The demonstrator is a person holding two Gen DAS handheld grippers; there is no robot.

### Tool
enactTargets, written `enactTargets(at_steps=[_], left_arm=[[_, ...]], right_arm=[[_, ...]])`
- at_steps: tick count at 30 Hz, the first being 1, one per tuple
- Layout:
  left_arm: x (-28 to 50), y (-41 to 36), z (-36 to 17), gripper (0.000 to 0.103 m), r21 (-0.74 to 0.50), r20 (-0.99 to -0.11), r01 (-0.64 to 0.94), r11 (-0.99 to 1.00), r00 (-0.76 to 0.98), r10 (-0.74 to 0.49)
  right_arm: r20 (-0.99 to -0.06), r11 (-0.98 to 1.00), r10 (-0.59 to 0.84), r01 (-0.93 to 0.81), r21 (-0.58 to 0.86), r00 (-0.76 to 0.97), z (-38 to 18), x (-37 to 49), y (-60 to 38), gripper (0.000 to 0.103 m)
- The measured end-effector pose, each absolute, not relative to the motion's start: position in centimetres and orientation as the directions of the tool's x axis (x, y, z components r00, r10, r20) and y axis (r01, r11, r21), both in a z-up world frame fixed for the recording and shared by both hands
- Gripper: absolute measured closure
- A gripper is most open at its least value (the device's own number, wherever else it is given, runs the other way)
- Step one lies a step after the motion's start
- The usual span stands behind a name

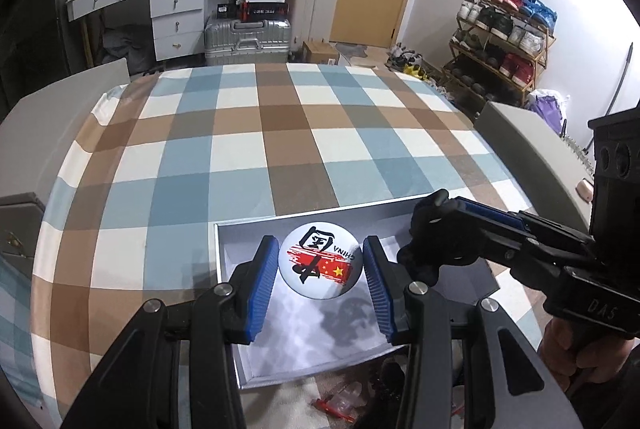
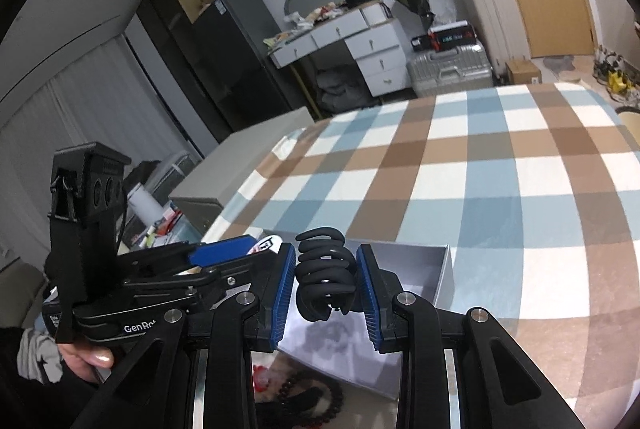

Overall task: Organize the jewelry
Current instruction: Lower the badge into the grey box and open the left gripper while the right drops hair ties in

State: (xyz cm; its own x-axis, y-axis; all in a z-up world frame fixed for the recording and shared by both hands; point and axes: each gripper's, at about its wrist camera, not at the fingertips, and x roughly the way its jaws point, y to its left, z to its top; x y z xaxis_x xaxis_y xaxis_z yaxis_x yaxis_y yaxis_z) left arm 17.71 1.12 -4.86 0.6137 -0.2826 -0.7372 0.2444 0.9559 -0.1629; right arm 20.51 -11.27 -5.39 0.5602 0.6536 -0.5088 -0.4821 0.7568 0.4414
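Note:
A round white badge (image 1: 320, 260) with a red flag print and "CHINA" lies inside a shallow grey box (image 1: 228, 257) on the checked tablecloth. My left gripper (image 1: 320, 261) is open, its blue pads on either side of the badge, not touching it. My right gripper (image 2: 326, 281) is shut on a black claw hair clip (image 2: 325, 273) and holds it above the same box (image 2: 446, 269). The clip (image 1: 430, 237) also shows in the left wrist view at the box's right side. A black bead bracelet (image 2: 316, 397) lies on the cloth in front of the box.
A red and clear small item (image 1: 340, 403) lies on the cloth before the box. The checked table (image 1: 280, 133) stretches far ahead. A grey chair back (image 1: 532, 153) stands to the right; drawers, suitcases and a shoe rack (image 1: 504, 41) stand beyond.

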Motion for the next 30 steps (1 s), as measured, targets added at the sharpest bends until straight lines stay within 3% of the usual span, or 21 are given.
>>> enactTargets(at_steps=[10, 13, 17, 20, 21, 25, 30], left_arm=[[18.9, 0.6, -6.1, 0.065, -0.192, -0.767, 0.242, 0.951, 0.568, -0.299], [18.9, 0.6, -6.1, 0.054, -0.159, -0.774, 0.210, 0.965, 0.580, -0.254], [18.5, 1.2, -5.6, 0.047, -0.165, -0.758, 0.187, 0.968, 0.605, -0.246], [17.7, 1.5, -4.7, 0.043, -0.147, -0.735, 0.175, 0.974, 0.639, -0.226], [17.6, 1.5, -4.6, 0.039, -0.139, -0.731, 0.169, 0.976, 0.647, -0.216], [16.1, 1.7, -3.3, 0.020, -0.090, -0.682, 0.121, 0.989, 0.716, -0.150], [15.0, 1.6, -2.1, 0.019, -0.022, -0.645, 0.062, 0.998, 0.762, -0.061]], right_arm=[[-0.579, 0.785, 0.618, -0.468, 0.407, 0.532, -6.7, 21.6, -10.1, 0.072], [-0.574, 0.767, 0.640, -0.470, 0.437, 0.511, -7.1, 22.2, -10.2, 0.071], [-0.540, 0.748, 0.664, -0.446, 0.492, 0.517, -6.8, 22.2, -11.4, 0.068], [-0.514, 0.758, 0.650, -0.440, 0.481, 0.560, -5.8, 21.3, -12.3, 0.054], [-0.501, 0.764, 0.643, -0.440, 0.471, 0.580, -5.3, 20.7, -12.7, 0.046], [-0.460, 0.789, 0.611, -0.441, 0.428, 0.645, -3.5, 18.6, -13.5, 0.034], [-0.393, 0.787, 0.612, -0.479, 0.388, 0.687, -1.5, 15.7, -14.3, 0.023]])
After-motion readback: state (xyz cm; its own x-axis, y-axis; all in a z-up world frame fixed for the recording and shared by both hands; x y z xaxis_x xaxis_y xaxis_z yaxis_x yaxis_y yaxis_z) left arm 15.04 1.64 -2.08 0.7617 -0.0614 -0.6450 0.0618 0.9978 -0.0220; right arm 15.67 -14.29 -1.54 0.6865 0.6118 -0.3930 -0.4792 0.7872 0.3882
